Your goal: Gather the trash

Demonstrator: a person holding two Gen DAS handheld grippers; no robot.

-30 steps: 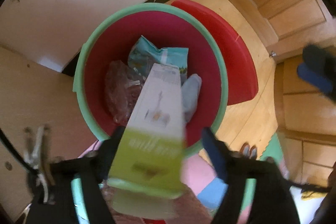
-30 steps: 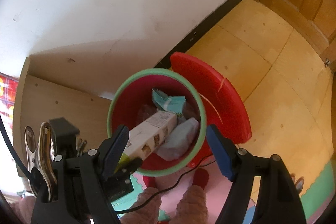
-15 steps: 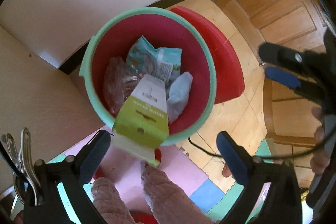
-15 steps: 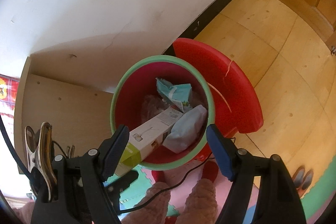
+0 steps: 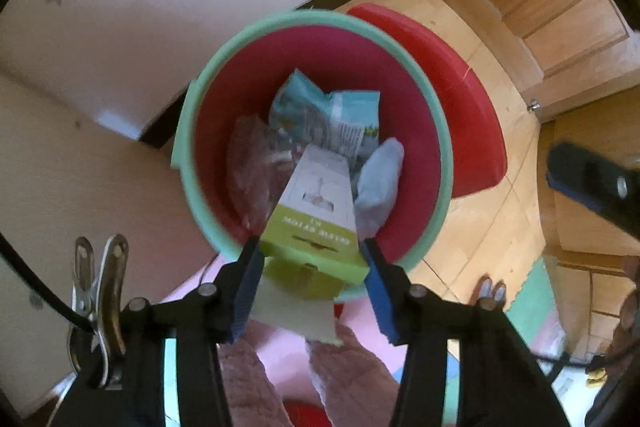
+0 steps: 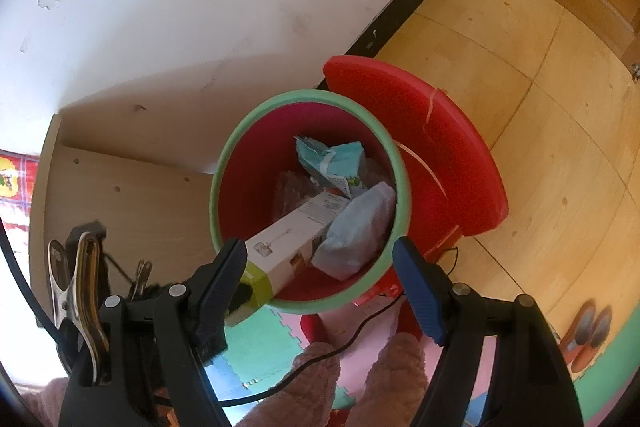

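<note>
Over by the wall, the red bin [image 5: 224,155] with the mint-green rim sits on the wooden floor. Inside it lie a clear crumpled wrapper [image 5: 250,167], a teal snack pouch [image 5: 332,115] and a pale blue packet [image 5: 380,183].

The thing that matters is the long carton [image 5: 316,211], white with a lime-green end. It lies slanted across the bin. Its white end is down among the other trash, and its green end pokes up and out over the rim at about 6 o'clock in the left wrist view.

On the left, the left gripper [image 5: 312,259] points straight down over that green end. The carton's long axis runs away from it toward 12 o'clock, down into the bin. Its jaws are closing, with the green end between them. The blue pads sit right against the carton's two sides, so I take it as gripped there, though the picture is a little blurred at the contact.

Further right, the right gripper [image 6: 320,259] hangs above the bin rim, spread wide and holding nothing. In its view the carton [image 6: 292,247] runs from about 8 o'clock, by its left jaw, up toward 1 o'clock into the bin.

The left hand is plainly the nearer one to the carton. My guess is that the next move turns on that slant. The carton has to be pushed or tipped along its own length toward 12 o'clock so the green end clears the rim and drops inside. A red lid [image 6: 420,147] leans behind the bin at 2 o'clock, clear of the carton.
</note>
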